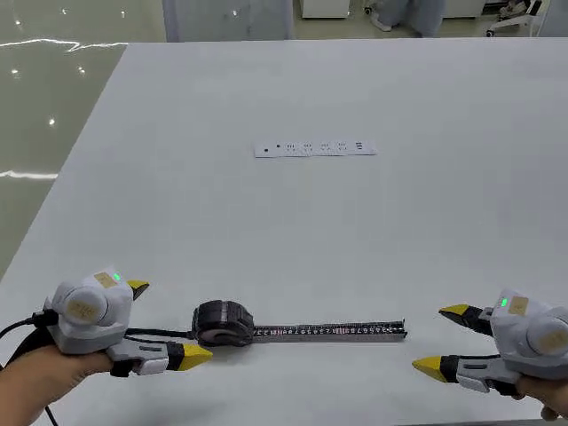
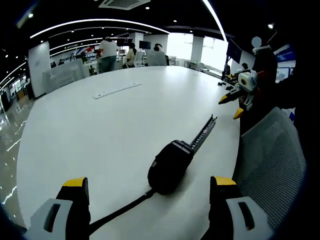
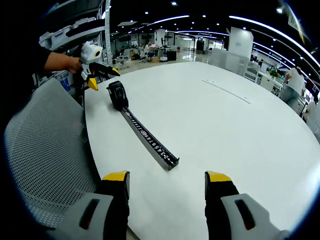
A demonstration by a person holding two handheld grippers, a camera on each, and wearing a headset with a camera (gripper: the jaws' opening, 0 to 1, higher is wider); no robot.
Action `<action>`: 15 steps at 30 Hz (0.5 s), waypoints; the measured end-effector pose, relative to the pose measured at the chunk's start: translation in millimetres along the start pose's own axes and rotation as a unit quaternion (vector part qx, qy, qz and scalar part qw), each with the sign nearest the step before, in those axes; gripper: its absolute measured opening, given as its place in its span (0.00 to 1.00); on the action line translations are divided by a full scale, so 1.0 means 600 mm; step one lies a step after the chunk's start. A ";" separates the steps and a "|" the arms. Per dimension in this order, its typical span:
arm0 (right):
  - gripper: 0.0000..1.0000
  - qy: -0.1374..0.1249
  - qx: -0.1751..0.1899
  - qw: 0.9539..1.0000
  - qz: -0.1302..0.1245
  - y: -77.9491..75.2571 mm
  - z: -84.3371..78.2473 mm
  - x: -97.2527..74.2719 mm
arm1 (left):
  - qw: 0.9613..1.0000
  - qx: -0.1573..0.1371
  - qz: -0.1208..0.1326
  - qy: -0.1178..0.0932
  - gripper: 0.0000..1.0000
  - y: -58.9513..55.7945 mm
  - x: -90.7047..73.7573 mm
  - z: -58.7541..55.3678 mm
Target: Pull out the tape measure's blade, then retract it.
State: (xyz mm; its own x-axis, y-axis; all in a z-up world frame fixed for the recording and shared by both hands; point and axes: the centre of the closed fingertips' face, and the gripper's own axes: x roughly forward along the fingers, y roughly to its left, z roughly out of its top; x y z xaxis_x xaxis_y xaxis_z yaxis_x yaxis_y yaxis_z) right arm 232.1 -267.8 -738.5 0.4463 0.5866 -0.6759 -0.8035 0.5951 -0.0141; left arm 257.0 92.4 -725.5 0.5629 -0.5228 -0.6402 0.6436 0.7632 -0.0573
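Note:
A black tape measure (image 1: 224,323) lies on the white table near its front edge, with its blade (image 1: 330,332) drawn out to the right and lying flat. My left gripper (image 1: 172,321) stands open just left of the case (image 2: 170,166), its yellow-tipped fingers (image 2: 75,183) apart and holding nothing. A thin black strap (image 2: 120,212) trails from the case toward that gripper. My right gripper (image 1: 449,337) is open too, a short way right of the blade's end hook (image 3: 170,163). Tape case (image 3: 118,95) and left gripper (image 3: 95,70) show far off in the right gripper view.
A white power strip (image 1: 315,148) lies flat at the table's middle. A grey mesh chair back (image 2: 272,160) stands at the near table edge (image 1: 479,421). Glossy floor lies beyond the table's left edge. People stand at distant desks (image 2: 107,52).

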 end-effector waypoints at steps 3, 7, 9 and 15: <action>0.62 0.000 0.001 1.000 -0.002 -0.001 -0.001 -0.002 | 1.000 -0.002 0.004 -0.006 0.97 0.000 -0.001 0.002; 0.65 0.009 0.000 0.999 -0.043 -0.018 -0.036 -0.025 | 1.000 -0.010 0.017 -0.014 0.99 -0.013 -0.018 -0.013; 0.68 0.008 0.008 0.999 -0.041 -0.018 -0.044 -0.029 | 1.000 0.000 0.014 -0.001 1.00 -0.019 -0.019 -0.025; 0.79 0.006 0.008 0.999 -0.035 -0.012 -0.048 -0.034 | 1.000 -0.012 0.018 -0.010 1.00 -0.012 -0.032 -0.043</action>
State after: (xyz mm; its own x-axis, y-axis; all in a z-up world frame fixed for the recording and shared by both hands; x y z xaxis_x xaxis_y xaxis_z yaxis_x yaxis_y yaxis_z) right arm 217.3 -299.7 -746.2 0.4968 0.5367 -0.6820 -0.7640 0.6433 -0.0504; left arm 228.2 107.1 -732.6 0.5958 -0.5013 -0.6275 0.6097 0.7908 -0.0529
